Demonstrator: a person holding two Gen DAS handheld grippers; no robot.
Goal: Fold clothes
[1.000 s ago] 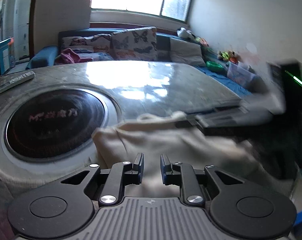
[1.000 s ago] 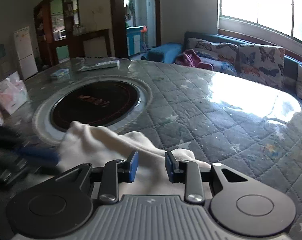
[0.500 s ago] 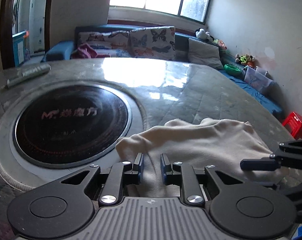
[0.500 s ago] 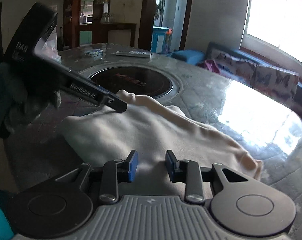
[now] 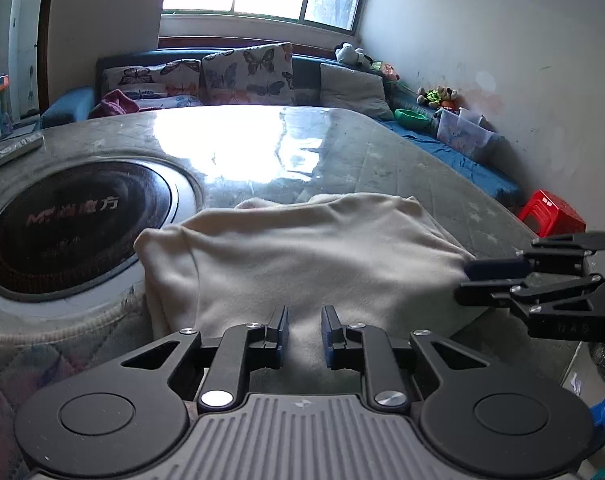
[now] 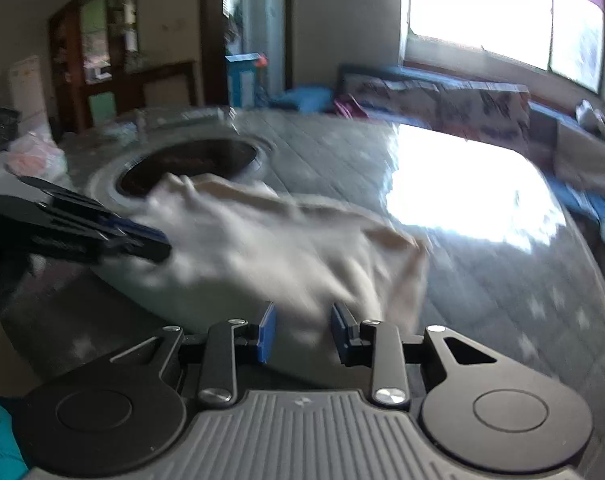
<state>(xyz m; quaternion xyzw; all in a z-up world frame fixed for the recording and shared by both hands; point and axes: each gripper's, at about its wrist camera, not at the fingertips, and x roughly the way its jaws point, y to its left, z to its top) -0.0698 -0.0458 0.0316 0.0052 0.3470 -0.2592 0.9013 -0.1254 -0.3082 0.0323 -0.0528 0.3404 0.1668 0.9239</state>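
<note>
A cream garment lies spread on the quilted table, its far left corner over the rim of the round black cooktop. My left gripper is at its near edge, jaws narrow with the cloth pinched between the blue pads. At the garment's right corner my right gripper comes in from the side. The right wrist view is blurred. There the garment runs into the right gripper, which is shut on it. The left gripper holds the opposite edge.
A remote lies at the table's far left. A sofa with butterfly cushions runs under the window. A red stool stands off the table's right edge. A plastic bag sits on the table beyond the cooktop.
The garment was bunched close to both grippers and is now stretched flatter and wider. The right gripper has swung out to the garment's right side; the left has shifted only a little.
</note>
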